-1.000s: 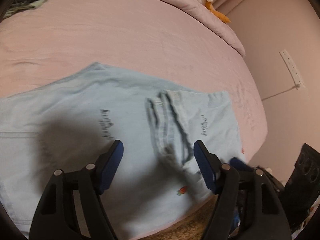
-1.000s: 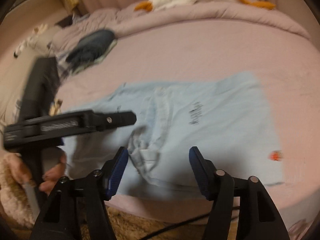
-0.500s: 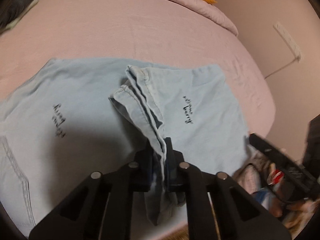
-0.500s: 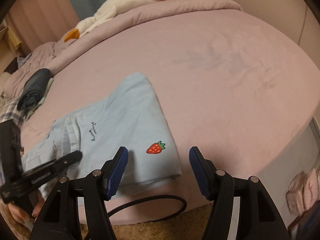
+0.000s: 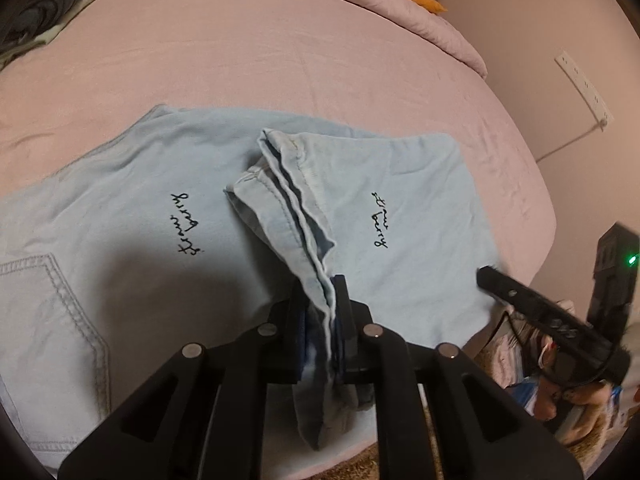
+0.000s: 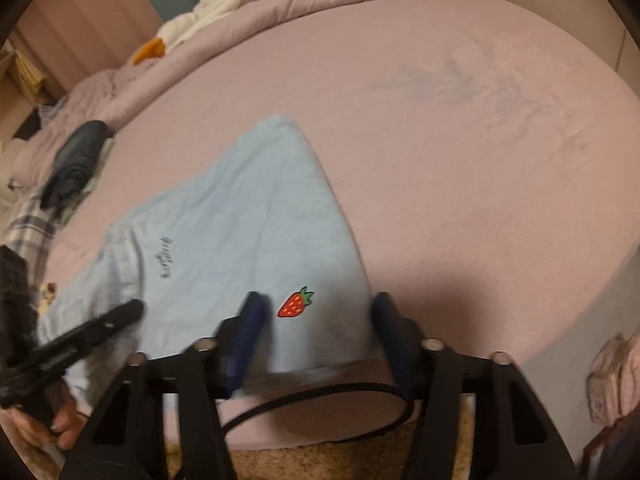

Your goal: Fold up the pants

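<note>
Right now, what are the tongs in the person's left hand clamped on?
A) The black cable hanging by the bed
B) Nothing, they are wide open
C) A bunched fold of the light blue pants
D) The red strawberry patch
C: in the left wrist view the left tongs are pinched shut on a bunched ridge of the light blue pants, whose layered edges run up from between the pads.

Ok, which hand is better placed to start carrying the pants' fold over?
Left. The left gripper is already shut on the bunched hem of the pants. The right gripper is closing over the strawberry corner, its fingers not yet pressing cloth.
</note>
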Available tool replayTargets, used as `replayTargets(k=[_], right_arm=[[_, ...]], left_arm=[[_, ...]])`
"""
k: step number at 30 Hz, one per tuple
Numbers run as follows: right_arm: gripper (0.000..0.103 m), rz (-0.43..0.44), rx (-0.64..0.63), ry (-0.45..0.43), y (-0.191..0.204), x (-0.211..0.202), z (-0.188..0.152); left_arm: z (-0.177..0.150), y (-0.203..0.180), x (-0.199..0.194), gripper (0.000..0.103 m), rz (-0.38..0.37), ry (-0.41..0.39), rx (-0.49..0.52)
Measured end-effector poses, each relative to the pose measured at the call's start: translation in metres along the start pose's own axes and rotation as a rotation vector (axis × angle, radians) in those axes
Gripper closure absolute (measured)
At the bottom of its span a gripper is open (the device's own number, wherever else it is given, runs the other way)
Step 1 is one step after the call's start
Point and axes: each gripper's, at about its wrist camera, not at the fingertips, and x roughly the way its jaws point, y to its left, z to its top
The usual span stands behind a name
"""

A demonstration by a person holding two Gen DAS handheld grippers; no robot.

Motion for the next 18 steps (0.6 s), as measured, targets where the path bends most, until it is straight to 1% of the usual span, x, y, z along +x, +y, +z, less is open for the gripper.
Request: replayTargets(k=[1, 2, 3, 6, 7, 11, 14, 18], right_arm=[[0.065, 0.008, -0.005, -0.006, 0.001, -0.003, 0.000], [0.074, 0.013, -0.011, -0.016, 0.001, -0.006, 0.000], [0.077, 0.013, -0.017, -0.026, 0.002, -0.009, 0.000], [0.078, 0.001, -0.025, -0.026, 0.003, -0.008, -0.001], [0.078, -0.009, -0.021, -0.018, 0.003, -0.004, -0.001], [0.079, -0.046, -0.037, -0.023, 0.004, 0.002, -0.003], [0.079, -0.049, -0.035, -0.019, 0.003, 0.004, -0.002], [0.079, -0.047, -0.030, -0.019, 0.000, 0.005, -0.001]], left_arm=[[0.000, 0.002, -0.004, 0.091, -0.001, -0.010, -0.012], [-0.001, 0.001, -0.008, 0.092, -0.001, -0.020, -0.014], [-0.001, -0.001, -0.011, 0.092, 0.006, -0.029, -0.003], [-0.006, 0.001, -0.006, 0.091, 0.033, -0.015, 0.022], [-0.007, 0.003, -0.003, 0.091, 0.034, -0.004, 0.011], [-0.010, 0.007, -0.003, 0.090, 0.021, -0.011, -0.011], [-0.013, 0.010, -0.006, 0.089, 0.021, -0.013, -0.021], [-0.014, 0.008, -0.006, 0.088, 0.035, -0.026, -0.007]])
